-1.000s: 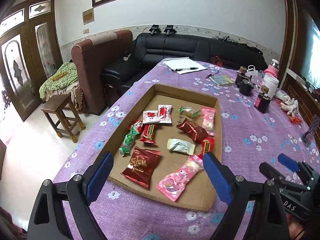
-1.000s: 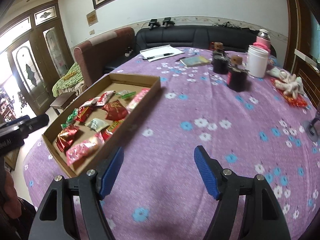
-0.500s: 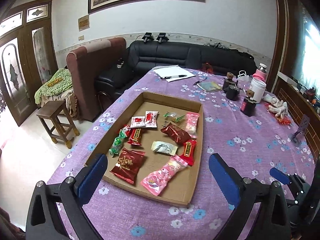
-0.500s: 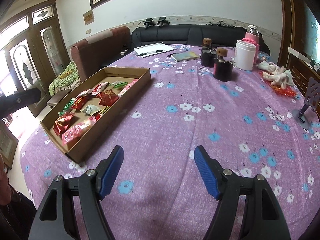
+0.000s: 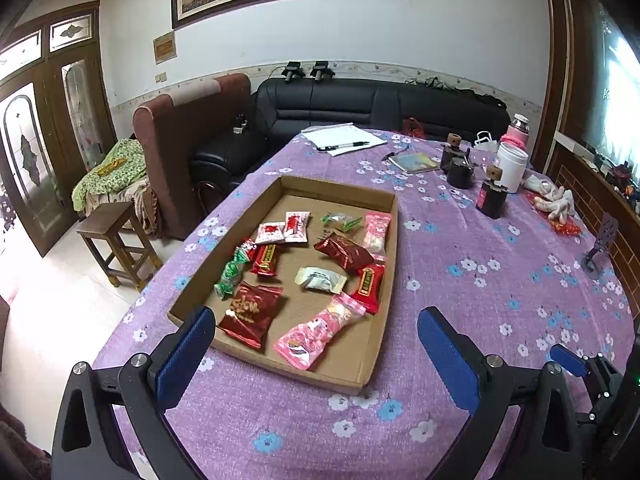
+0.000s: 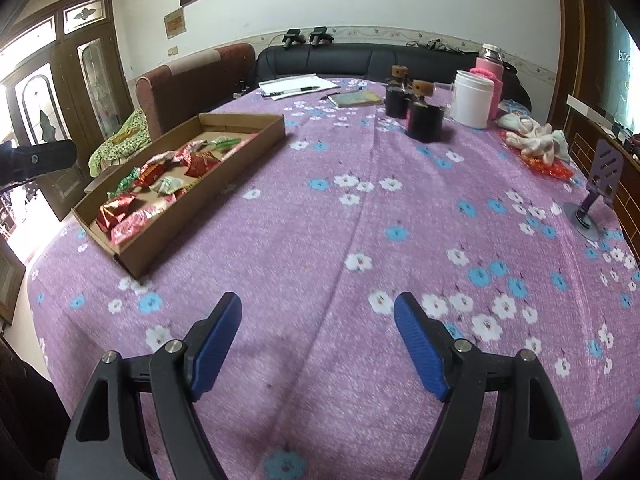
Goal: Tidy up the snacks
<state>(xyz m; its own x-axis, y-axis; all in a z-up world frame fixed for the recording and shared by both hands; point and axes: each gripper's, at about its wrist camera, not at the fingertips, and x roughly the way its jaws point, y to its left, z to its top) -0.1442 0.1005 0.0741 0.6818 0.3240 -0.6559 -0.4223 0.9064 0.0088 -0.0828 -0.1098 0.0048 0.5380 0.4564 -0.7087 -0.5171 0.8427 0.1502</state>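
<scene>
Left gripper point(image 5: 312, 344) spread wide and empty, hovering over the near edge of the cardboard tray point(image 5: 394, 216); snacks straight ahead of the blue pads, all lying loose on the tray floor. Nearest: dark red packet point(image 5: 251, 314) just beyond the left pad, pink packet point(image 5: 320, 330) ahead at centre. Right gripper point(image 6: 318, 340) opening, nothing between the jaws, above bare purple tablecloth point(image 6: 360, 232), tray well off to its left. Probably feather-light, crinkly, slick film wrappers, soft contents inside; likely to slide or squash. Best pinched across the narrow middle or by a crimped end seal, gently
</scene>
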